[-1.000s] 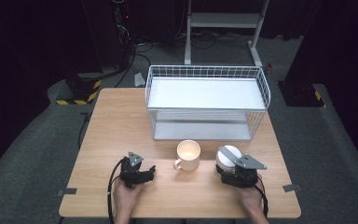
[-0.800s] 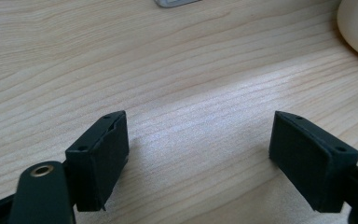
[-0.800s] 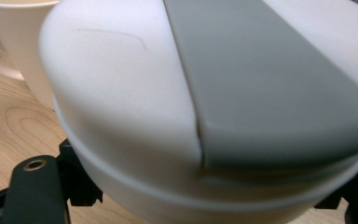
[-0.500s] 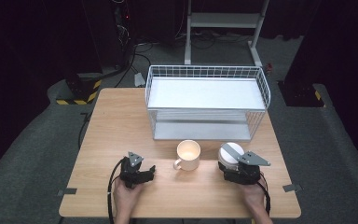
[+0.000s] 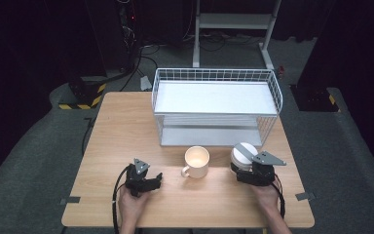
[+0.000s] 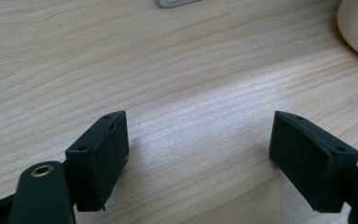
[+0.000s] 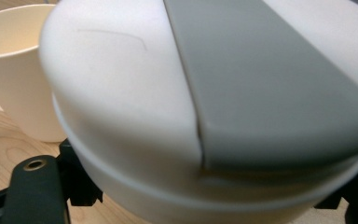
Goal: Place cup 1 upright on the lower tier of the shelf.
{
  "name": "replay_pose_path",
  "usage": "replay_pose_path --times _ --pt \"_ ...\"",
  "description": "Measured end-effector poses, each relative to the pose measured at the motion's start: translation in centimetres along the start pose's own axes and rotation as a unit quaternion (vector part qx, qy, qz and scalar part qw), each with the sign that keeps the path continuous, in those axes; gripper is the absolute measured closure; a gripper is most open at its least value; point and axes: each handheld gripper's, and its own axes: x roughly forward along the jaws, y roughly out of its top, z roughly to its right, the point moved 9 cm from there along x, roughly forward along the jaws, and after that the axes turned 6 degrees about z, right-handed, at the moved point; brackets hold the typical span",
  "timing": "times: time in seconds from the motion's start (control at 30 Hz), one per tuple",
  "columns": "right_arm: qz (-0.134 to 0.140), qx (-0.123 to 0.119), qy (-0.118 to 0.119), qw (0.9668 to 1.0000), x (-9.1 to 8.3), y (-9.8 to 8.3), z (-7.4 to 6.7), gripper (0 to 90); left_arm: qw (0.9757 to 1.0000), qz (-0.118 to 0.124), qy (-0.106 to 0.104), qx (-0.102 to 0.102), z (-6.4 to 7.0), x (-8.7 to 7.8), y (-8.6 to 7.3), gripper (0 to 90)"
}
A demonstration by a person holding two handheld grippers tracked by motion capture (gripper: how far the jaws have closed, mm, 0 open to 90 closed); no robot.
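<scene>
- My right gripper (image 5: 251, 166) sits at the right front of the table (image 5: 126, 131). Its jaws stand on either side of the jar (image 5: 242, 156), low on its body.
- In the right gripper view the jar (image 7: 121, 107) lies between the jaws, and their pads are hidden behind its wall. I read this as a pinch on the jar; I cannot see the contact itself.
- The jar is white and round, with a white lid crossed by a grey band. The lid is on, so I cannot tell what is inside.
- The jar stands just in front of the rack (image 5: 216, 105), near its right front corner.
- My left gripper (image 5: 148, 181) rests at the left front of the table. Its jaws are spread, with nothing between them; the left gripper view shows bare wood between the pads (image 6: 103, 158).
- The mug (image 5: 197, 162) stands between the two grippers, just left of the jar and apart from it. Its handle points toward the front left.
- From the high view the mug's cream interior looks empty. In the right gripper view the mug (image 7: 14, 70) stands just behind the jar, and its bottom is out of sight.
- The rack is a white wire basket with two levels, at the far middle of the table. Both of its white shelves are bare.
- The left gripper is well apart from the mug and the jar.
</scene>
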Motion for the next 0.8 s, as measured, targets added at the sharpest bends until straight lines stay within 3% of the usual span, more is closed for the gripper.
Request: replay_pose_path --times 0.3,0.8 --pt "-0.001 0.012 -0.003 0.9999 0.8 0.9 0.8 19.0 1.0000 0.000 0.000 0.000 0.0 0.0 0.0 20.1" --pt "0.013 0.019 -0.030 0.9993 2.3 2.7 2.4 19.0 1.0000 0.000 0.000 -0.001 0.0 0.0 0.0 20.1"
